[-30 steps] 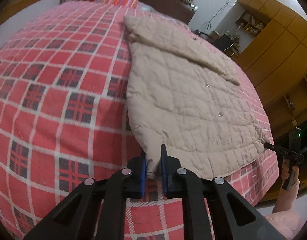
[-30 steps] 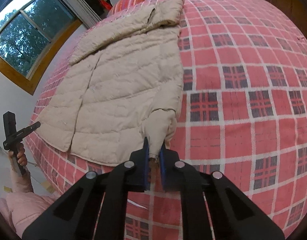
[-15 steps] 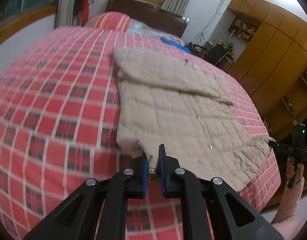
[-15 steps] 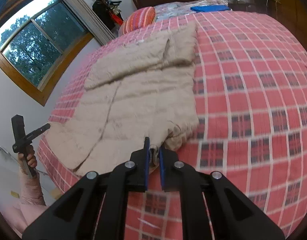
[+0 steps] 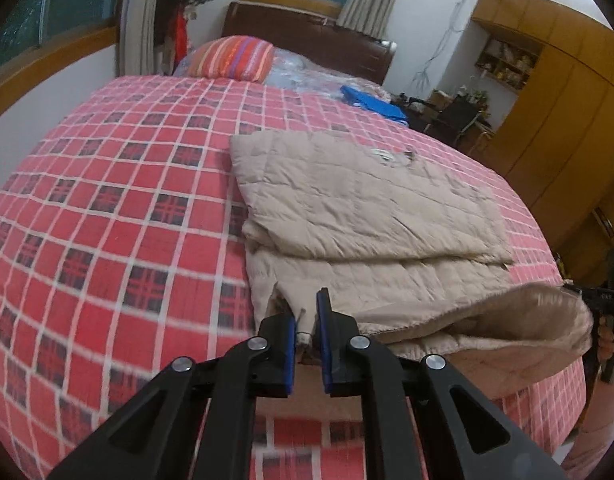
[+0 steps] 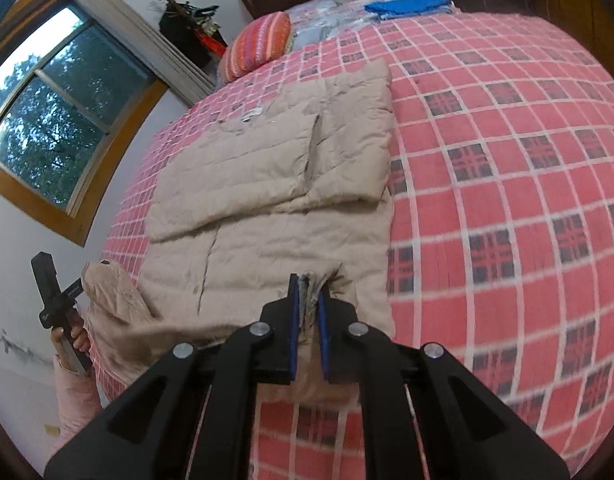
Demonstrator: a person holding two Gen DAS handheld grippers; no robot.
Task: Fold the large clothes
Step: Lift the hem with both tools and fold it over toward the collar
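A beige quilted jacket [image 5: 359, 208] lies on the red plaid bed [image 5: 107, 208], its sleeves folded across its upper part. My left gripper [image 5: 305, 312] is shut on the jacket's hem corner, held above the bed. The lifted hem [image 5: 507, 320] sags in a curve toward the other gripper at the right edge. In the right wrist view the jacket [image 6: 275, 176] spreads ahead and my right gripper [image 6: 307, 292] is shut on the opposite hem corner. The raised hem [image 6: 111, 304] bunches beside the other gripper at the left.
A striped pillow [image 5: 231, 58] and a blue cloth [image 5: 371, 102] lie near the dark headboard [image 5: 307, 40]. Wooden cabinets [image 5: 555, 120] stand to the right of the bed. A window [image 6: 51, 112] is on the left wall. Bare bedspread [image 6: 507, 160] stretches right of the jacket.
Both grippers have lifted the jacket's hem off the bed and carried it toward the headboard. The lower part of the jacket now hangs raised over its middle.
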